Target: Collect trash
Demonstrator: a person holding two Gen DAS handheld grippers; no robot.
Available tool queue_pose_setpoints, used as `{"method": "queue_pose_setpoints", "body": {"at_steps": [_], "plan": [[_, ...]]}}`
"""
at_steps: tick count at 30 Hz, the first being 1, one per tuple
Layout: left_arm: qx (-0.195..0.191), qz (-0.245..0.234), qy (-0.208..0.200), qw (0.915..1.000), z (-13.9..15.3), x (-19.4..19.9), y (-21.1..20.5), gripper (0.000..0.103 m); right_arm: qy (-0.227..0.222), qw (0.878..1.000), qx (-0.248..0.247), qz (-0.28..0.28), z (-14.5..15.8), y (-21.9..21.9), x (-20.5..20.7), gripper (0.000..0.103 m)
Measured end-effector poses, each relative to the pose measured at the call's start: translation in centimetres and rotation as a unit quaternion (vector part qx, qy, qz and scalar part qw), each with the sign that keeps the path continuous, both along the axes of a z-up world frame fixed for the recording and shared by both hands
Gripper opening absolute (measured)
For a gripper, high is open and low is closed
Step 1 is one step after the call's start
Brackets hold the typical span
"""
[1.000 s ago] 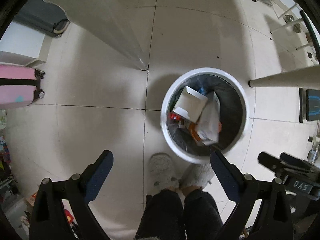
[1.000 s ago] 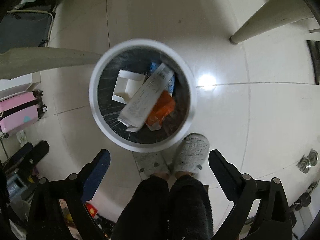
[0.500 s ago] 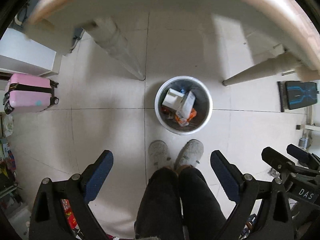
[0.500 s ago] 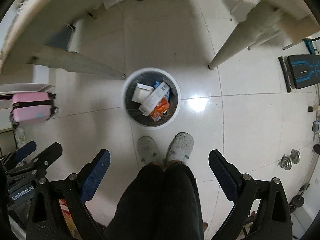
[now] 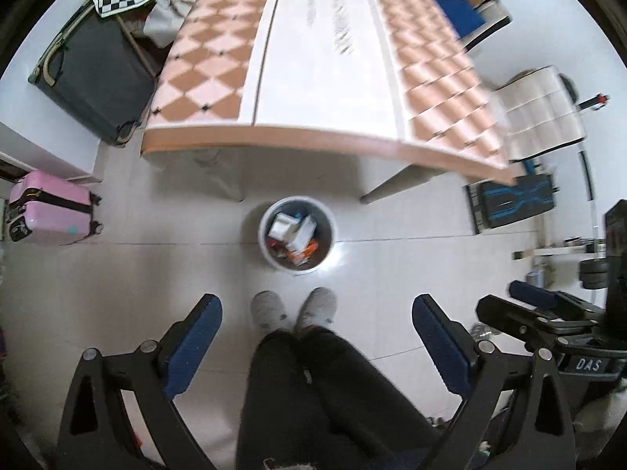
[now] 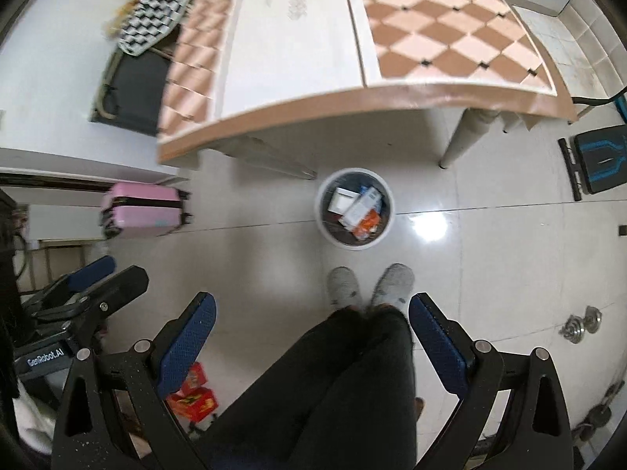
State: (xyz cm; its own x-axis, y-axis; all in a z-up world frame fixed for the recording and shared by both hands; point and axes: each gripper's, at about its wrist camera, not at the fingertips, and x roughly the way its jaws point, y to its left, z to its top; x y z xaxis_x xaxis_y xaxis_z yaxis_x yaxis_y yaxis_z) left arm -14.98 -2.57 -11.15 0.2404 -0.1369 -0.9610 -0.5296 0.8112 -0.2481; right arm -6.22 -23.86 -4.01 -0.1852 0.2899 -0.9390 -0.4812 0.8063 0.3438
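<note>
A white round trash bin (image 5: 263, 235) stands on the tiled floor in front of the table; it also shows in the right wrist view (image 6: 386, 199). It holds a white box (image 5: 281, 226), a white carton (image 6: 357, 208) and orange wrappers (image 5: 305, 251). My left gripper (image 5: 315, 323) is open and empty, high above the floor. My right gripper (image 6: 312, 321) is open and empty, also high up. The right gripper shows at the right of the left wrist view (image 5: 548, 309), and the left gripper at the left of the right wrist view (image 6: 78, 290).
A checkered table (image 5: 313, 78) stands beyond the bin, its top bare. A pink suitcase (image 5: 47, 211) and a dark suitcase (image 5: 98, 74) are on the left. The person's legs (image 5: 313, 384) and grey slippers (image 5: 270, 309) are below. Red boxes (image 6: 194, 395) lie on the floor.
Both grippers have risen far above the bin; it shrank in view and the tabletop came into sight. Both stay open and empty.
</note>
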Motion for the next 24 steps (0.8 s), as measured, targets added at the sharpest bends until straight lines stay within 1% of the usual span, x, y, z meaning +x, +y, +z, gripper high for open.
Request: {"method": "queue_pose_setpoints", "body": {"at_steps": [5, 8, 9, 11, 14, 19, 24], "plan": [[-0.013, 0.0, -0.042, 0.999, 4.6, -1.2, -0.6, 0.099, -0.005, 0.999, 0.042, 0.007, 7.1, -1.5, -0.5, 0.1], [-0.018, -0.004, -0.058, 0.9981, 6.6, -1.7, -0.9, 0.099, -0.003, 0.998, 0.065, 0.01, 10.7, -2.4, -1.0, 0.1], [-0.017, -0.006, -0.065, 0.9977, 7.4, -1.8, -1.0, 0.099, -0.005, 0.998, 0.069, 0.011, 10.8, -2.5, -1.5, 0.1], [-0.014, -0.011, -0.074, 0.9971, 8.8, -2.2, -1.4, 0.099, -0.01, 0.997, 0.079, 0.012, 12.3, -2.9, -2.0, 0.1], [-0.016, -0.016, -0.085, 0.9961, 10.3, -3.0, -1.9, 0.099, -0.013, 0.996, 0.091, 0.012, 13.8, -3.4, -2.8, 0.1], [-0.018, -0.016, -0.098, 0.9949, 11.4, -3.8, -2.3, 0.099, -0.016, 0.995, 0.099, 0.018, 15.0, -3.6, -3.9, 0.1], [-0.013, -0.017, -0.106, 0.9941, 12.4, -4.3, -2.4, 0.099, -0.016, 0.995, 0.099, 0.024, 15.2, -3.4, -4.3, 0.1]]}}
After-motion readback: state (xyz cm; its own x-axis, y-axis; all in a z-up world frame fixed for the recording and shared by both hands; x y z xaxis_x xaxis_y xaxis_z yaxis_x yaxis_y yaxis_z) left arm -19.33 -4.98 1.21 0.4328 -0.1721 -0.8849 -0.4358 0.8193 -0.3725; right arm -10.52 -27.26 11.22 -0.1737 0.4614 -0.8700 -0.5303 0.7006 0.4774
